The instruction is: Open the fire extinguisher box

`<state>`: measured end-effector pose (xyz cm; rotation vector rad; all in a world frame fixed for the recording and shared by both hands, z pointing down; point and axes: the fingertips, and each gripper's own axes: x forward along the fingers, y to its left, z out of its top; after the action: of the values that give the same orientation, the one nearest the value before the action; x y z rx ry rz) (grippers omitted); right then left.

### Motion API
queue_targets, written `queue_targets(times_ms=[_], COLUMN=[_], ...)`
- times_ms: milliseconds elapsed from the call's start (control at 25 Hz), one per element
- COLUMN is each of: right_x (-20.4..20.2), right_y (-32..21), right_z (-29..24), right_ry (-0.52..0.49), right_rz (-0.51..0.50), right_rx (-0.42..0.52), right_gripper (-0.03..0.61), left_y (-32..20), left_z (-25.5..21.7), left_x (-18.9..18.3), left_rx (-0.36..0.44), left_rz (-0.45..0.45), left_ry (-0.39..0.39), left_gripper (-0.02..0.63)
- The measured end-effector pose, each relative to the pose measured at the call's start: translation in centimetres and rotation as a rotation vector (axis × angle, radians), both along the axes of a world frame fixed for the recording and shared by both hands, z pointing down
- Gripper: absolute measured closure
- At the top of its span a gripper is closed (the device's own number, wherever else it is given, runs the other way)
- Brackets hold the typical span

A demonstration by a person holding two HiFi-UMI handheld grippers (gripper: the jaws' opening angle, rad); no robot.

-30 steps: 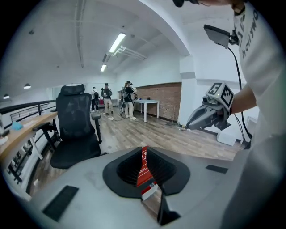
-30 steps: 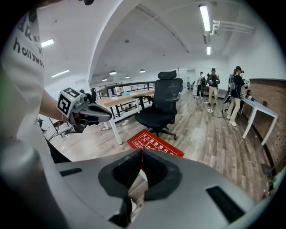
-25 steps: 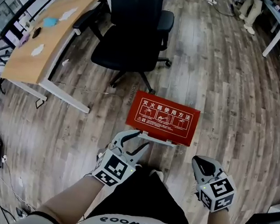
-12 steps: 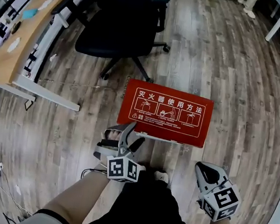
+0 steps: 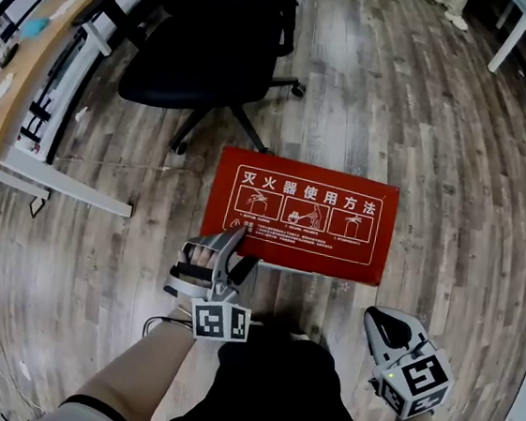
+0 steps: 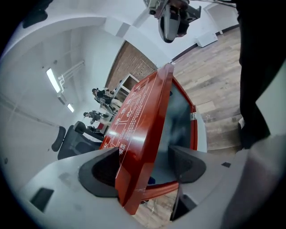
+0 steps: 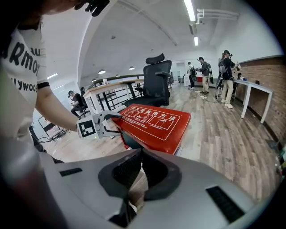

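The red fire extinguisher box lid (image 5: 300,214) carries white print and stands raised off its white base on the wood floor. My left gripper (image 5: 232,247) lies on its side at the lid's front left corner. In the left gripper view the lid's edge (image 6: 143,134) runs between the wide jaws of the left gripper (image 6: 145,165). One pad lies against the lid's printed face; the other stands clear on the inner side. The dark inside of the box (image 6: 178,120) shows under the lid. My right gripper (image 5: 384,324) hangs shut and empty near my right leg, off the box.
A black office chair (image 5: 206,47) stands just behind the box. A wooden desk (image 5: 32,84) runs along the left. A white table leg (image 5: 523,41) is at the far right. Several people stand in the background (image 7: 225,76).
The left gripper turned on its side and its jaws spread wide at the lid's front left corner. The lid's front edge has come up from the base. The right gripper stayed put.
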<state>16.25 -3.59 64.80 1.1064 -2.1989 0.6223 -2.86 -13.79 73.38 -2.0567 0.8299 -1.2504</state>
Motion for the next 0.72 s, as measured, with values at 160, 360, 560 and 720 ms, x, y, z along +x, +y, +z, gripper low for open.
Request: queue_targets(times_ms=[160, 360, 560, 720], right_x=[-0.3, -0.5, -0.4, -0.3], right_y=[-0.4, -0.5, -0.6, -0.6], right_z=[0.4, -1.5, -4.4, -6.6], right_ry=[0.006, -0.021, -0.039, -0.047], right_rz=[-0.014, -0.027, -0.039, -0.038], right_rx=[0.007, 0.012, 0.012, -0.003], right_gripper=[0.571, 0.571, 0.571, 0.571], left_y=[-0.6, -0.6, -0.7, -0.8], left_z=[-0.3, -1.1, -2.9, -5.5], left_x=[0.1, -0.1, 0.1, 0.1], left_rx=[0.038, -0.043, -0.109, -0.132], left_rz=[-0.022, -0.039, -0.025, -0.007], left_ry=[0.020, -0.005, -0.052, -0.061], left_gripper=[0.298, 0.344, 0.353, 0.384])
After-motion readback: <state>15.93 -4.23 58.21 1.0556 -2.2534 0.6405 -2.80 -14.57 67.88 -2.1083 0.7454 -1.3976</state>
